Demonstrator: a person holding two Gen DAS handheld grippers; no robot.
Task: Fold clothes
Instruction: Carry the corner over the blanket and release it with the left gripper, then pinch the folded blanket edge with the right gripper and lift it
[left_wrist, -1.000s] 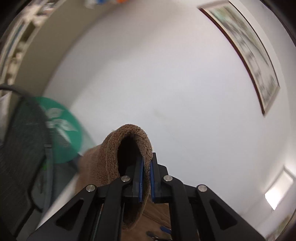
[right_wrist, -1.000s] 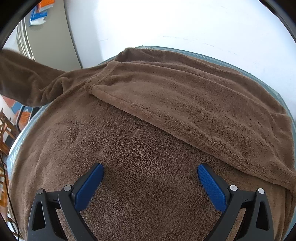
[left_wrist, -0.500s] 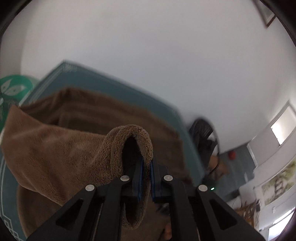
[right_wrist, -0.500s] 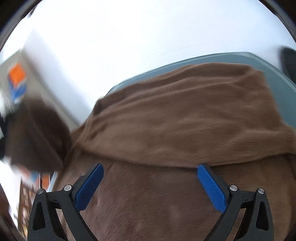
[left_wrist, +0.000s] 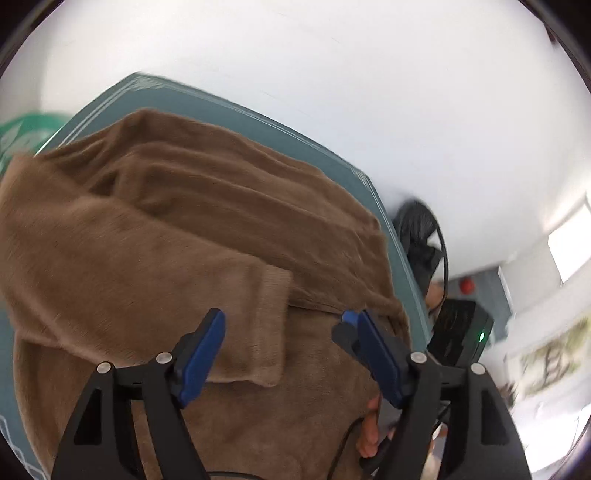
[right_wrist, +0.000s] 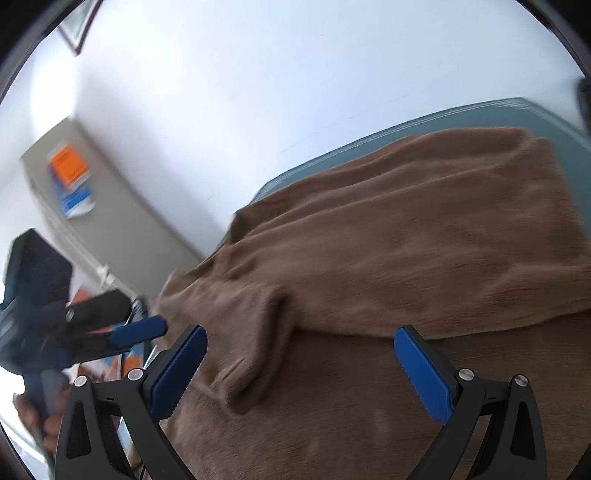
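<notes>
left hand-held gripper (left_wrist: 286, 350) hovers over the brown fleece garment (left_wrist: 177, 236), jaws opening as we speak — the sleeve cuff (left_wrist: 271, 325) lies between the blue pads (left_wrist: 201, 354) but neither pad presses on it, so nothing is gripped. the sleeve lies folded across the body of the garment, cuff end nearest the camera. the garment itself is spread over the teal-covered table (left_wrist: 236, 114), which runs up against a white wall (left_wrist: 332, 92).

over to the right wrist view: the right hand-held gripper (right_wrist: 299, 365) stands wide open above the same fleece (right_wrist: 406, 229), empty, its blue pads (right_wrist: 424, 373) well apart and clear of the cloth. a folded layer crosses the far half of the garment, its edge running just beyond the fingertips. at the left edge of this view the left gripper's blue tip (right_wrist: 138, 332) shows, blurred, just beside the garment's edge, with a hand (right_wrist: 33, 417) on its handle (fingers only partly seen).

background — a black box with a green light (left_wrist: 461, 332) past the table's right edge, a grey cabinet (right_wrist: 110, 206) bearing an orange-and-blue paper (right_wrist: 70, 177), and a green round thing (left_wrist: 22, 136) at far left, too blurred to name.
</notes>
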